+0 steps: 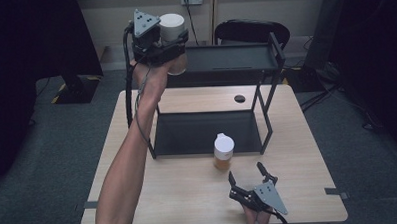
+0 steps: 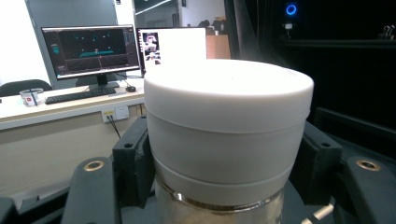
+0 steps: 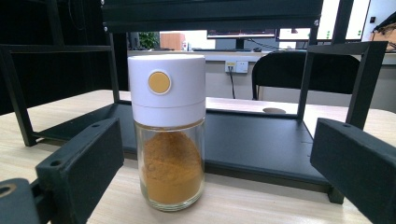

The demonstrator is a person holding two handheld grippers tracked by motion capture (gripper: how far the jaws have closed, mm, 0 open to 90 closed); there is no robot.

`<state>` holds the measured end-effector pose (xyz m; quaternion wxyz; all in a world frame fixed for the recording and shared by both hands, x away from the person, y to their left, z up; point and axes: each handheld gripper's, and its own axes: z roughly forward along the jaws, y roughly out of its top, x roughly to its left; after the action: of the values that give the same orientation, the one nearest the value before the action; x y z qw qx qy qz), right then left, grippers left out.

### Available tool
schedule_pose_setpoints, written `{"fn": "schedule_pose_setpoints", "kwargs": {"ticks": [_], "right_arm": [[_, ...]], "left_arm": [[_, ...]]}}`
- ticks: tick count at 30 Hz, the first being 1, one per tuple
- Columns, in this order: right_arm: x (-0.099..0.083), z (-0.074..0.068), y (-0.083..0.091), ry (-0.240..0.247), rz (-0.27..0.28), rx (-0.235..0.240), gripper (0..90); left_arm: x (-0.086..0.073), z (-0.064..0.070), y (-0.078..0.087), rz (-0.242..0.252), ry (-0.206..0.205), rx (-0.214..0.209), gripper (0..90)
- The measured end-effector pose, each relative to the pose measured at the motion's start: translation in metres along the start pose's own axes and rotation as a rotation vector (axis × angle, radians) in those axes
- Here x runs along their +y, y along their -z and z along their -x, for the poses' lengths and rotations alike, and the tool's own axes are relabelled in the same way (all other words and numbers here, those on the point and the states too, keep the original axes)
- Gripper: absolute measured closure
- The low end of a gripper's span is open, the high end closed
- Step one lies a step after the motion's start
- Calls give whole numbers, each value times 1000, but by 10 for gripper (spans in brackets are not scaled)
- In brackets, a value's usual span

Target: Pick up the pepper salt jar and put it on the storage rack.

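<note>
My left gripper (image 1: 170, 48) is raised high at the back left, level with the top shelf of the black two-tier rack (image 1: 274, 47), and is shut on a white-capped spice jar (image 1: 172, 29). In the left gripper view the jar's white cap (image 2: 229, 126) sits between both jaws. A second spice jar (image 1: 223, 151) with a white cap and orange-brown powder stands on the wooden table (image 1: 139, 194) just in front of the rack's lower shelf. My right gripper (image 1: 246, 174) is open near the front edge, a little behind that jar (image 3: 168, 135), jaws apart to either side.
The rack's lower shelf (image 1: 202, 132) lies flat on the table. A round cable hole (image 1: 239, 98) is in the tabletop behind it. A black chair (image 1: 251, 30) stands beyond the table.
</note>
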<state>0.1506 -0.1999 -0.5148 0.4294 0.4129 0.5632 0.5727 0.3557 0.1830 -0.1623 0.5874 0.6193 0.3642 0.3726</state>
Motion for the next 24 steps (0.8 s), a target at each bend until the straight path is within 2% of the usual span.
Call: {"fn": "schedule_pose_setpoints", "kwargs": {"ticks": [3, 6, 7, 9, 14, 17, 24], "right_arm": [[0, 0, 0, 0, 0, 0, 13], [0, 0, 0, 0, -1, 0, 13], [0, 0, 0, 0, -1, 0, 13], [0, 0, 0, 1, -1, 0, 13], [0, 0, 0, 0, 0, 1, 13], [0, 0, 0, 0, -1, 1, 12], [0, 0, 0, 0, -1, 1, 12]], "left_arm": [[-1, 0, -10, -10, -4, 19, 347], [-2, -1, -14, -7, -2, 25, 347], [-4, -2, -17, -2, 15, 30, 347], [-3, -3, -20, -14, 12, 34, 347], [-6, -4, -23, -17, 23, 42, 347], [-6, -3, -24, -27, 13, 42, 347], [-8, -5, -25, -17, 29, 37, 347]]}}
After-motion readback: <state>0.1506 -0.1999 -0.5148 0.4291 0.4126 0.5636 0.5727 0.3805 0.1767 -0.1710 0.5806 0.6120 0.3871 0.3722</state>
